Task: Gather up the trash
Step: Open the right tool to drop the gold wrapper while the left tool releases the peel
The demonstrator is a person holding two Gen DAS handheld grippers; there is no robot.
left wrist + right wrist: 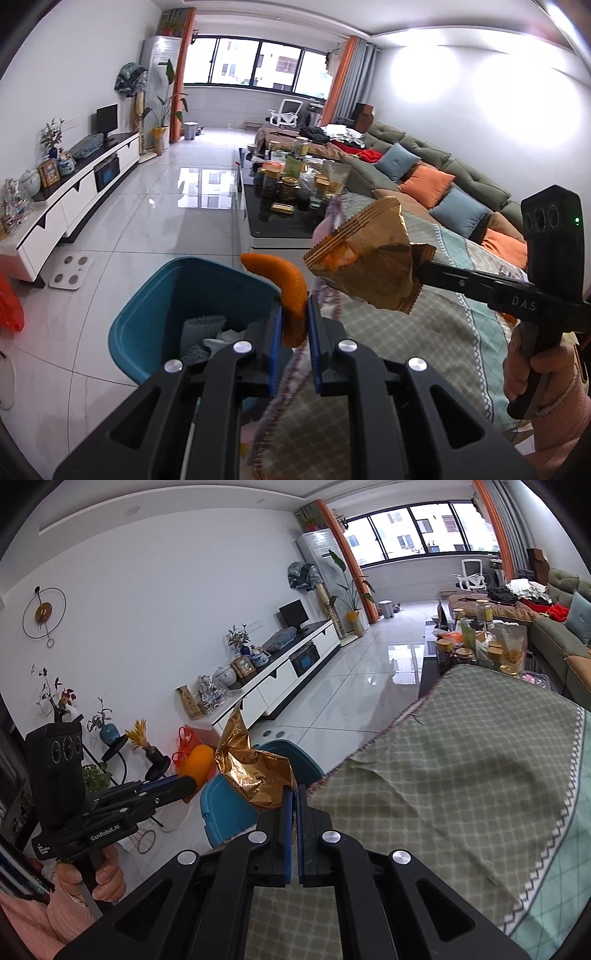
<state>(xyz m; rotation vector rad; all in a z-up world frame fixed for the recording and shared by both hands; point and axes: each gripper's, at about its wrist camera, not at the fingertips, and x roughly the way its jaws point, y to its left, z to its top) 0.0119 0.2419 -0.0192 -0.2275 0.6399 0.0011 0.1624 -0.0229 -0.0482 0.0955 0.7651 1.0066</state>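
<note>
While both my tools carry trash toward the blue bin (155, 306); left nearer it

My left tool (293, 325) pinches an orange peel (291, 295), long axis upright, at the bin's near right rim; my right tool (293, 805) clamps a gold wrapper (258, 775) further right, over the cloth-covered surface (461, 775).

Orange peel (293, 295): a curved strip, matt orange, held upright with its lower end pinched and its upper end arching over toward 10 o'clock, above the bin's rim. Gold wrapper (365, 254): a crumpled foil packet with a crimped, serrated edge, orange print showing inside its open mouth; it hangs in the air at 2 o'clock from the peel, clamped at one corner. Bin (155, 295): a teal plastic tub, open-topped, standing on the tiled floor at 7 o'clock from the wrapper; grey and white scraps lie inside.
</note>
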